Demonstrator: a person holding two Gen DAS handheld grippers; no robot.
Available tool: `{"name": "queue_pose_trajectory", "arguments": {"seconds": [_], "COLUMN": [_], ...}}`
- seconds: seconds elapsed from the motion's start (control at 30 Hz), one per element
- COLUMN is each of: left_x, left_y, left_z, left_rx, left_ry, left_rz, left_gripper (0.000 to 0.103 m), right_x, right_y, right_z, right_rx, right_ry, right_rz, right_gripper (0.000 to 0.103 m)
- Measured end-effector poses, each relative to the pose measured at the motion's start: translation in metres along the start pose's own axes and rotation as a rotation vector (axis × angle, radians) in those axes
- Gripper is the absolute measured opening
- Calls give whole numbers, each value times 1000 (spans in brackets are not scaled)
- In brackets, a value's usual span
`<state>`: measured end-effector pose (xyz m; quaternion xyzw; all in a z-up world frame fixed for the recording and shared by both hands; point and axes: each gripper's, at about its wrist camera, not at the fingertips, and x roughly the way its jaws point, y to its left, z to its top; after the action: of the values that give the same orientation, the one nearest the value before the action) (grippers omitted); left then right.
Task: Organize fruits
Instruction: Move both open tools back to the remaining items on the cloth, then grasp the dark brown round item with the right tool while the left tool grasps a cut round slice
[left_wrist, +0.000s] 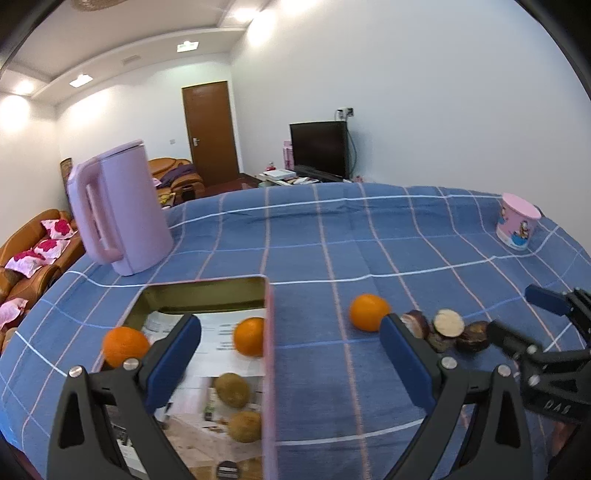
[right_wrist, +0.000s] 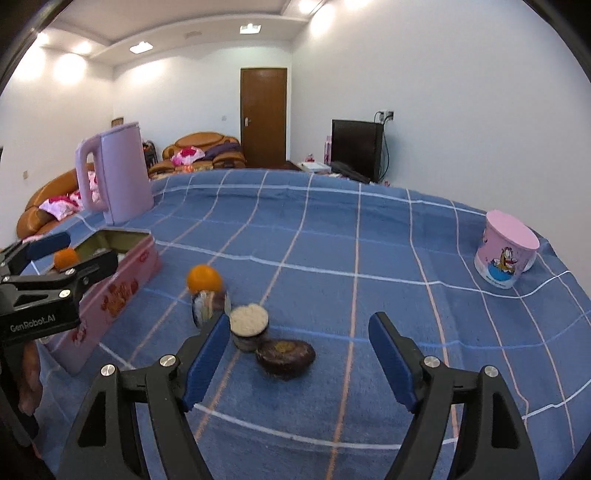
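Observation:
A pink tin box (left_wrist: 269, 350) lies open on the blue checked cloth; it shows at the left in the right wrist view (right_wrist: 122, 291). Inside it are one orange (left_wrist: 249, 336) and two brown kiwis (left_wrist: 232, 389). Another orange (left_wrist: 125, 346) lies left of the box. A third orange (left_wrist: 369, 312) lies on the cloth right of it (right_wrist: 204, 278), beside several dark purple cut fruits (left_wrist: 448, 325), (right_wrist: 285, 353). My left gripper (left_wrist: 291, 354) is open and empty above the box's right wall. My right gripper (right_wrist: 299, 350) is open and empty, just short of the dark fruits.
A pink kettle (left_wrist: 118, 206) stands at the back left of the table (right_wrist: 114, 171). A pink cartoon cup (left_wrist: 517, 221) stands at the far right (right_wrist: 506, 249). Sofas, a door and a TV lie beyond the table.

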<state>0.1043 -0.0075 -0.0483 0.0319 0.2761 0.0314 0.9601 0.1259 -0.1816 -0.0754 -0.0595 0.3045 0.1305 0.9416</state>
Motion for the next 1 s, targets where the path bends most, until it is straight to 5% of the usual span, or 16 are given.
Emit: {"name": "queue_pose_trajectory", "arguments": {"seconds": [0.1, 0.23, 0.53, 0.73, 1.0], "left_x": [2, 8, 19, 35, 57], "left_y": [-12, -20, -32, -46, -54], "left_z": [-2, -6, -4, -2, -3], "left_rx": [20, 39, 27, 6, -21], "left_ry": [8, 29, 71, 126, 205], "left_rz": [-12, -23, -76, -132, -178], "left_gripper": [100, 100, 99, 98, 78], "right_x": [3, 13, 34, 42, 41], "right_y": [-6, -7, -11, -13, -19], "right_z": [-5, -8, -6, -8, -8], "right_rx": [9, 17, 36, 53, 77], "right_ry": [43, 100, 178, 217, 213], "right_rz": [34, 70, 108, 120, 112], "right_gripper": [78, 58, 46, 46, 46]}}
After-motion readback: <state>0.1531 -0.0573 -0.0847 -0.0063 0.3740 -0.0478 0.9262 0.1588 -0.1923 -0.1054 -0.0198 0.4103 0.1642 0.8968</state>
